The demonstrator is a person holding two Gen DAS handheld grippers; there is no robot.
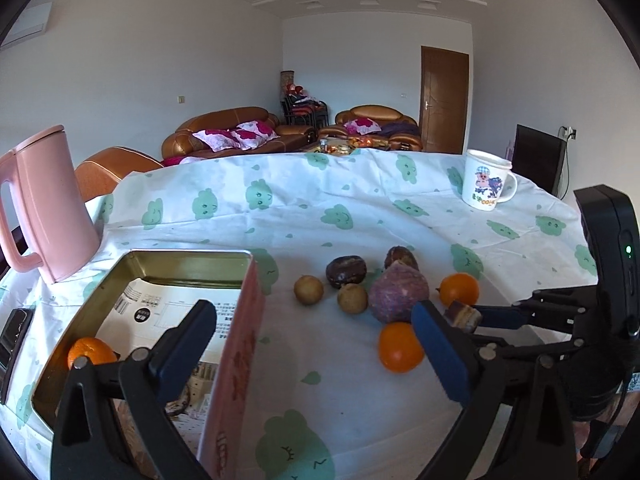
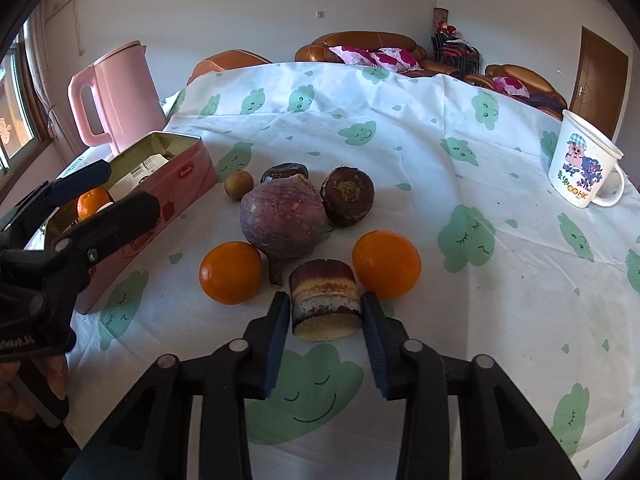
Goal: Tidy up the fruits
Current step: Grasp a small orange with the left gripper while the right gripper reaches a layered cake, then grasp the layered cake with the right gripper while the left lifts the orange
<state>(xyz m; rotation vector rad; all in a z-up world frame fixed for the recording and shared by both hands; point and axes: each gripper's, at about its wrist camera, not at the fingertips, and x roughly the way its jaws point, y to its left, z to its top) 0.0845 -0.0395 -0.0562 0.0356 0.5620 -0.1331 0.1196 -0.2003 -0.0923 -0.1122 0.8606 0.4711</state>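
My right gripper (image 2: pixel 325 320) is shut on a short striped cane piece (image 2: pixel 325 300) with a yellow cut end, low over the cloth; it also shows from the side as the right gripper (image 1: pixel 462 316). Around it lie two oranges (image 2: pixel 231 272) (image 2: pixel 386 264), a big purple round fruit (image 2: pixel 282 220), dark brown fruits (image 2: pixel 348 196) and small tan ones (image 1: pixel 308 289). My left gripper (image 1: pixel 314 348) is open and astride the right wall of the pink tin (image 1: pixel 188 256). A third orange (image 1: pixel 90 352) lies inside the tin.
A pink kettle (image 1: pixel 48 200) stands behind the tin at the table's left. A cartoon mug (image 2: pixel 580 164) sits far right. A dark phone (image 1: pixel 14 336) lies by the left edge. A hand (image 2: pixel 32 380) holds the left gripper. Sofas stand beyond the table.
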